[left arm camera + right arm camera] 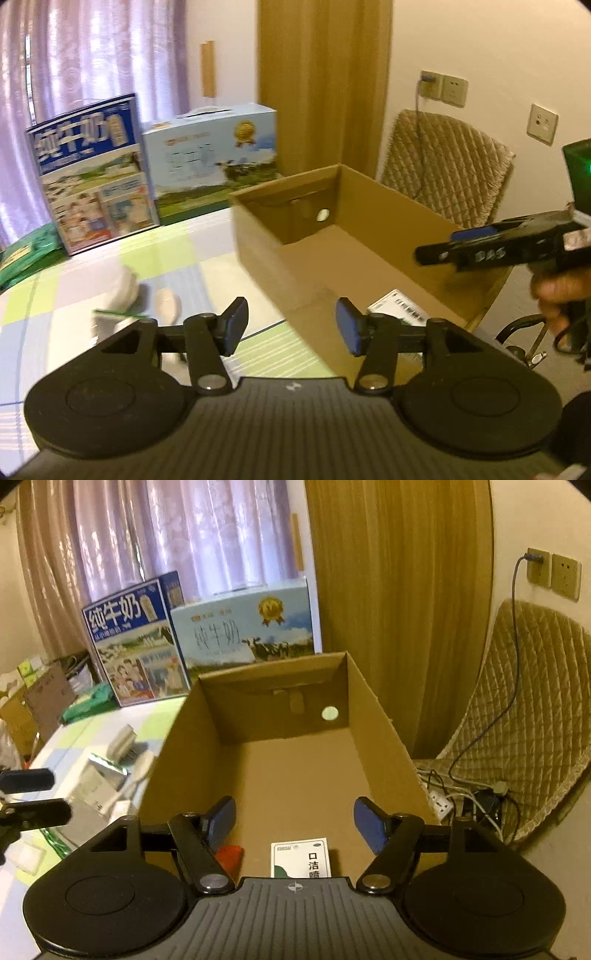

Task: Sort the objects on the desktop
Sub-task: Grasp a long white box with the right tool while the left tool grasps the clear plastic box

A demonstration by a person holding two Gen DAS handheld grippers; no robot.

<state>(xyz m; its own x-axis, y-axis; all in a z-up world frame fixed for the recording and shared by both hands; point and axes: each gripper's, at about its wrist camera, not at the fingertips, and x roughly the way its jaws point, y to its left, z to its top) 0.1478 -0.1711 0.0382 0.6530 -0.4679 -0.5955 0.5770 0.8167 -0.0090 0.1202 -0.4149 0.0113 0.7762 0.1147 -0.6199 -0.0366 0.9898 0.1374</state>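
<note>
The desktop objects are in two places now: a small white box (300,857) with dark print and a red piece (229,856) lie already on the floor of the cardboard box (373,716), at its near end, and the rest waits on the checked tablecloth (177,258) to the left of it. Your right gripper (294,821) hangs over the near end of the cardboard box, its tongs are wide and they hold nothing; the white box lies just under them, so I judge that one drop-off is finished here. Your left gripper (291,323) is also wide and empty, and it hovers near the left wall of the carton, above the cloth. A little further on the cloth you have a white packet with a green edge (105,771), a pale spoon-like thing (167,301) and a light folded item (123,286); they lie close together, some maybe touching, but the blur does not let me say. So the step in hand looks like going for the next piece. For this you need to bring one gripper down over a single object, with the fingers on both sides of it, and to close only when the neighbours are not between them. Far behind stand two milk cartons (192,642), the curtain (177,535) and a padded chair (535,716); these seem not part of the sorting.
</note>
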